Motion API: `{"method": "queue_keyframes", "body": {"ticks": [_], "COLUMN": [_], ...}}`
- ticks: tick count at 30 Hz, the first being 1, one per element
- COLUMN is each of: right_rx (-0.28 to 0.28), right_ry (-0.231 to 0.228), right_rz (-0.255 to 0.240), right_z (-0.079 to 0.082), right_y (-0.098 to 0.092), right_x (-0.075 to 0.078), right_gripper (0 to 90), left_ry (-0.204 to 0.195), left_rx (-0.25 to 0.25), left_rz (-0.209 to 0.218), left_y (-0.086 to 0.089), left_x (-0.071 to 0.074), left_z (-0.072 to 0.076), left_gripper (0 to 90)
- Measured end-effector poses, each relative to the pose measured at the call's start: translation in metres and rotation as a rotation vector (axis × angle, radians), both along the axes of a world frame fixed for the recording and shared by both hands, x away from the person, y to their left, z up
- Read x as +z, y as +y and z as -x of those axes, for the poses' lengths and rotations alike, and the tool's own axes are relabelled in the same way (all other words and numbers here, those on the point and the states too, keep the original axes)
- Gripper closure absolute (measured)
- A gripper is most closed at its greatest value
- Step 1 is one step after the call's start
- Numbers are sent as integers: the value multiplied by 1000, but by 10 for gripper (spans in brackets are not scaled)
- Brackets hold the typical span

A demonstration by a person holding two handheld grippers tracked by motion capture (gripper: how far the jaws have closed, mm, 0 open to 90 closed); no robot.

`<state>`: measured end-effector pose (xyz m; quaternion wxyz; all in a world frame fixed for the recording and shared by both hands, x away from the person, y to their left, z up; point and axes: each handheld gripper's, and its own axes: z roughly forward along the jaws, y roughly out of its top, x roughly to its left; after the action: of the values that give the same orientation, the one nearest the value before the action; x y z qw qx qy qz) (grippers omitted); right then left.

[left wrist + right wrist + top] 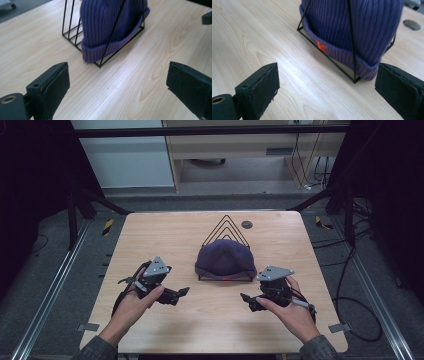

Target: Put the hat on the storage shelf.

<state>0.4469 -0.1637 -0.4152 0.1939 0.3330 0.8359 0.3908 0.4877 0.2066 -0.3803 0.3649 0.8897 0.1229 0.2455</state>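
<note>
Approach stage: left gripper and right gripper fingers wide, empty. Beanie sits in wire rack, ahead between both finger sets, ungrasped; removal remains.

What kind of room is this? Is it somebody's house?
Probably a lab or workshop, not a house: a bare wooden table stands inside a dark metal frame, loose cables trail on the grey floor, and hand-held grippers face a purple beanie.

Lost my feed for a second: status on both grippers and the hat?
Left gripper and right gripper jaws open, empty. Purple beanie sits in the black wire rack, untouched. Table between the grippers and the beanie is bare.
</note>
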Motion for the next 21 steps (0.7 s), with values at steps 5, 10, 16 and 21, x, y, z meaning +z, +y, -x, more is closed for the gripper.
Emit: {"method": "queue_keyframes", "body": {"ticks": [5,10,16,21], "right_rx": [8,22,33,33], "right_ry": [35,64,111,165], "right_rz": [9,23,30,41], "right_z": [1,2,0,-3], "right_y": [3,8,17,22], "right_x": [-14,-25,-44,-62], "right_gripper": [76,92,109,101], "left_ry": [8,15,30,47], "left_rx": [5,8,-1,-6], "left_rz": [-26,-56,-140,-168], "left_y": [14,25,48,62], "left_x": [-15,-28,-57,-75], "left_z": [0,0,-8,-15], "left_gripper": [45,46,46,49]}}
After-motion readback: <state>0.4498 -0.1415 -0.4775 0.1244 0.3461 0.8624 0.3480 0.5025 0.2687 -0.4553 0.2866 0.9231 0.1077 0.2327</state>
